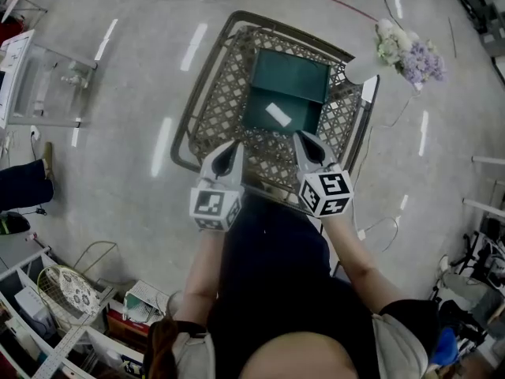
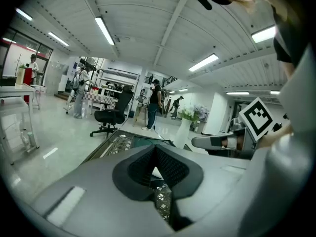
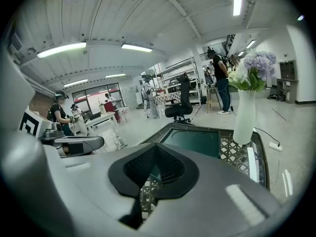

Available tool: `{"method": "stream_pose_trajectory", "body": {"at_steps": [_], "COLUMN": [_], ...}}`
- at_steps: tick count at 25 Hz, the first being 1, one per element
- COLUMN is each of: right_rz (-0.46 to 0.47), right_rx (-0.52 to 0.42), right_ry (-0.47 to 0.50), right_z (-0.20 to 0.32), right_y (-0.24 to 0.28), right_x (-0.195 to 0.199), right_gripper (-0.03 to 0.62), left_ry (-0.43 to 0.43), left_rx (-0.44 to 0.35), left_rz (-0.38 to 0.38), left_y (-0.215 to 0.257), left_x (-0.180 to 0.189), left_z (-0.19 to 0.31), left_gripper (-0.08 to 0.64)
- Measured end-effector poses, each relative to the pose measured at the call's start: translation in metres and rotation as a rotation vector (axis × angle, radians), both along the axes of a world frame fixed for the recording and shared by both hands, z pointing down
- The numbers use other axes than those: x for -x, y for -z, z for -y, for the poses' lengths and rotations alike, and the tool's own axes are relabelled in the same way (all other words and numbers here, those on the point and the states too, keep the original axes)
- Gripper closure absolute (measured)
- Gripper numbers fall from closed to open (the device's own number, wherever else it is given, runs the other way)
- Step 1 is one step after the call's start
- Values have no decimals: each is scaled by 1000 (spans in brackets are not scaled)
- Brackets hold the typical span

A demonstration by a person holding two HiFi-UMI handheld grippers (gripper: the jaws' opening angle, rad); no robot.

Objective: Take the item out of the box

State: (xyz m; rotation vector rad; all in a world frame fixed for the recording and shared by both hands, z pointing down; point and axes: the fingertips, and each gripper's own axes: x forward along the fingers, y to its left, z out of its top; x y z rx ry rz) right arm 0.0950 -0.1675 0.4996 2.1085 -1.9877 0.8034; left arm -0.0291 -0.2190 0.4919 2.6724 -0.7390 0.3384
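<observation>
In the box (image 1: 293,74): 1 item (image 1: 278,114) | left gripper (image 1: 233,146) + right gripper (image 1: 304,137): 2, closed

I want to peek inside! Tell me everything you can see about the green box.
The green box is dark teal, rectangular and open on top, with plain smooth walls. It sits flat in the middle of the woven lattice table. One small white item, flat and oblong, lies slanted on its floor.

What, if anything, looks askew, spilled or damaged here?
Nothing stands out. The green box sits open on the lattice table, the white item lies slanted inside it, the vase stands upright, and the left gripper and right gripper are shut, empty.
</observation>
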Motion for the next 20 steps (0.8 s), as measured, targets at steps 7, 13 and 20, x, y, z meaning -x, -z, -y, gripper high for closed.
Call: {"method": "stream_pose_trajectory", "body": {"at_steps": [7, 13, 20], "right_rz": [-26, -50, -60], "right_rx": [25, 50, 103], "right_ry": [-13, -15, 14], "right_z": [12, 19, 35], "right_y": [-11, -22, -39], "right_x": [-6, -16, -19], "right_gripper": [592, 592, 591], "left_ry": [-52, -92, -124], "left_rx": [5, 9, 27], "left_rz": [11, 19, 27], "left_y": [-13, -24, -37], "left_x": [-12, -24, -38], "left_z": [20, 30, 41], "left_gripper": [549, 549, 549]}}
